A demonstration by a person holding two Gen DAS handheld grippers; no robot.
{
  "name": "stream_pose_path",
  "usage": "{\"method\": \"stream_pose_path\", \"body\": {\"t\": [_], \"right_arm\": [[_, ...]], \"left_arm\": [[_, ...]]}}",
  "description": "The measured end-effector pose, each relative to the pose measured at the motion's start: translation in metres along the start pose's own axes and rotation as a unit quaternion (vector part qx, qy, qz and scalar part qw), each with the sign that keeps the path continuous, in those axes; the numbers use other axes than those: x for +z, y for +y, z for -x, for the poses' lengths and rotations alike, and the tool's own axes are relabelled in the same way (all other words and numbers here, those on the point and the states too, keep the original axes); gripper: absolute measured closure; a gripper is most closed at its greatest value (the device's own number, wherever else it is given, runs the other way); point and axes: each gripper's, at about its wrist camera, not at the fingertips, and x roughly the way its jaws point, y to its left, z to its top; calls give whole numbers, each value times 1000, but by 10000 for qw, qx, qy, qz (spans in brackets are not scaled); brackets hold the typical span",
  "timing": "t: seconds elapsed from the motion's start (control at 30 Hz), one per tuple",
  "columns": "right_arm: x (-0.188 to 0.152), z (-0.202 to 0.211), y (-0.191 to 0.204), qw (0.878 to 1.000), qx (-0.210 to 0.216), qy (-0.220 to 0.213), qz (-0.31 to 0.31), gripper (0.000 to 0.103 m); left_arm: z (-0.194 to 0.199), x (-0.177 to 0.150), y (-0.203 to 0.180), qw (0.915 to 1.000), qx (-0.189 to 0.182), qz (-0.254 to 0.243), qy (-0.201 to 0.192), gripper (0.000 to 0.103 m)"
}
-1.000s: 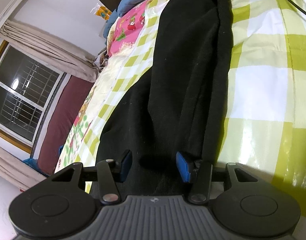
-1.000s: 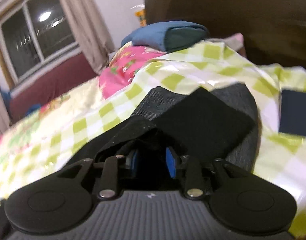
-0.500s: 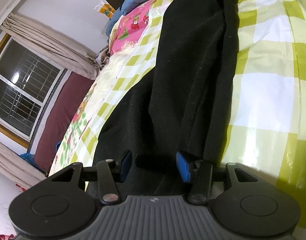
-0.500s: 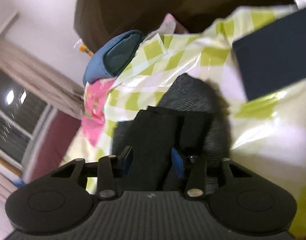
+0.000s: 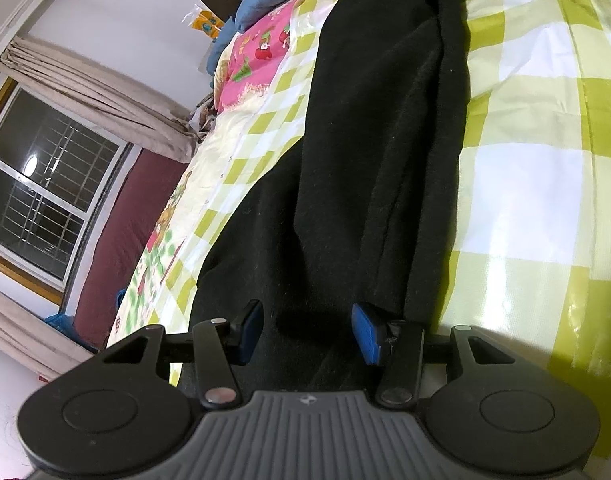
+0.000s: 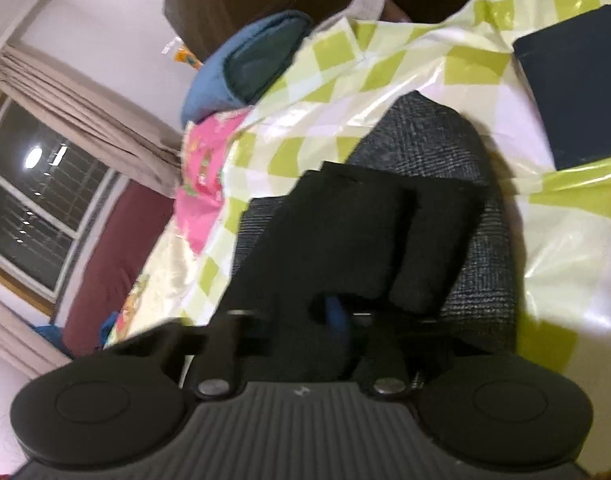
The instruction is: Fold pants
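Pants (image 5: 369, 152) between parted left tongs (image 5: 307, 330); right tongs (image 6: 305, 316) blurred, possibly gripping.

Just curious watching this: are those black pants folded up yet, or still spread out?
Mostly spread: the black pants stretch lengthwise along the checkered cover, legs apparently overlapping. No crosswise fold shows.

Right gripper (image 6: 301, 320): view motion-blurred, left finger lost against the black pants (image 6: 345, 232), jaw state undeterminable. Navy object (image 6: 577, 92): cut off at right edge, unidentifiable.
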Motion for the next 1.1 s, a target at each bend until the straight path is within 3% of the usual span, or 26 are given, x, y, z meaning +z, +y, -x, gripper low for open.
{"method": "stream_pose_path", "body": {"t": [0.2,0.33,0.6,0.7,0.77,0.8,0.9,1.03,1.1], "right_arm": [[-7,24,-6,9999,63,29,94,88],[-24,32,-11,9989,161,435,-16,70],[-38,14,1,9957,484,775,-171,56],[-41,7,6,9977,229,641,-38,64],[-36,3,2,9985,172,478,-189,81],[-33,0,3,9987,125,448,-228,98],[-18,10,17,9982,467,305,-214,97],[-5,58,52,9914,1213,-181,465,98],[-9,73,47,9911,1193,-225,544,98]], "left_arm": [[0,-4,2,9999,-29,100,-63,41],[1,-5,2,9999,-18,102,-85,41],[2,-4,1,9999,-7,90,-67,41],[2,-5,1,9999,-6,113,-81,41],[2,-5,2,9999,-27,134,-83,41],[2,-5,4,9998,-48,146,-81,40],[3,-5,8,9997,-112,195,-79,40],[6,-5,11,9994,-189,268,-114,40],[6,-6,10,9994,-200,253,-117,40]]}}
